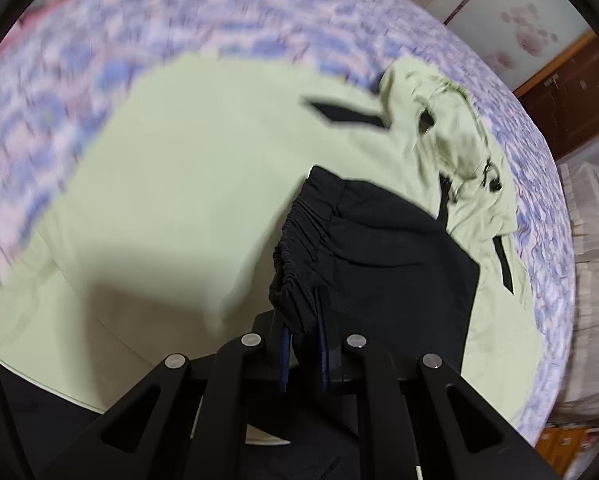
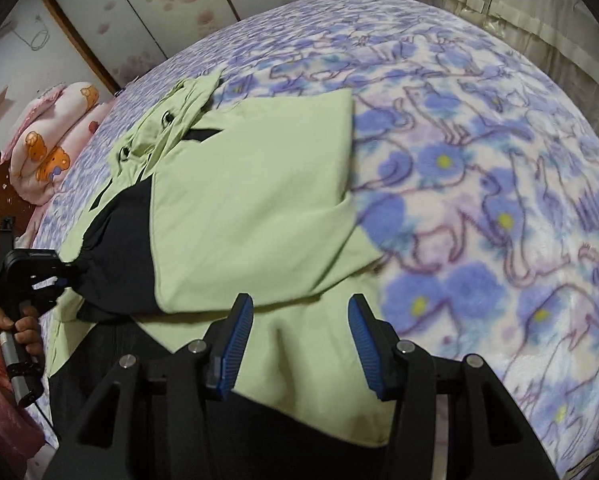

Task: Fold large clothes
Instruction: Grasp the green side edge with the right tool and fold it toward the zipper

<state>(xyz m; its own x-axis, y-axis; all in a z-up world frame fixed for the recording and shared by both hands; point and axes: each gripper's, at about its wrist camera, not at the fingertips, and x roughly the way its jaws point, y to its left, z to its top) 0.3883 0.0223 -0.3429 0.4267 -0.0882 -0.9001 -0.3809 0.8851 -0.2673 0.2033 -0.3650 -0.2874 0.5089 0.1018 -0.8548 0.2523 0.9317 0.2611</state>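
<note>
**Left fingers pinch the black cuff while the right hovers over the hem**

The light green jacket (image 2: 255,184) lies spread on the bed (image 2: 499,160), over its purple floral blanket, hood (image 2: 171,120) toward the pillows (image 2: 51,148) and one side already laid across the body. The left gripper (image 1: 303,344) has its fingers clamped on the gathered elastic cuff (image 1: 299,248) of the black sleeve (image 1: 399,248), the fabric bunched between the blue pads. The right gripper (image 2: 301,344) holds its fingers apart just above the near green hem, with nothing between them.

To do this fold well, I'd say the left hand should carry the cuff across the chest so the sleeve lies flat and straight rather than twisted, keeping the fabric low so the folded panel beneath isn't dragged. The right could pin or smooth the hem meanwhile.

The left wrist view is smeared with motion, so the far blanket is hard to read. How much cuff sits in the pinch is hidden by the fingers, and the jacket's near edge is cut off behind both grippers.
</note>
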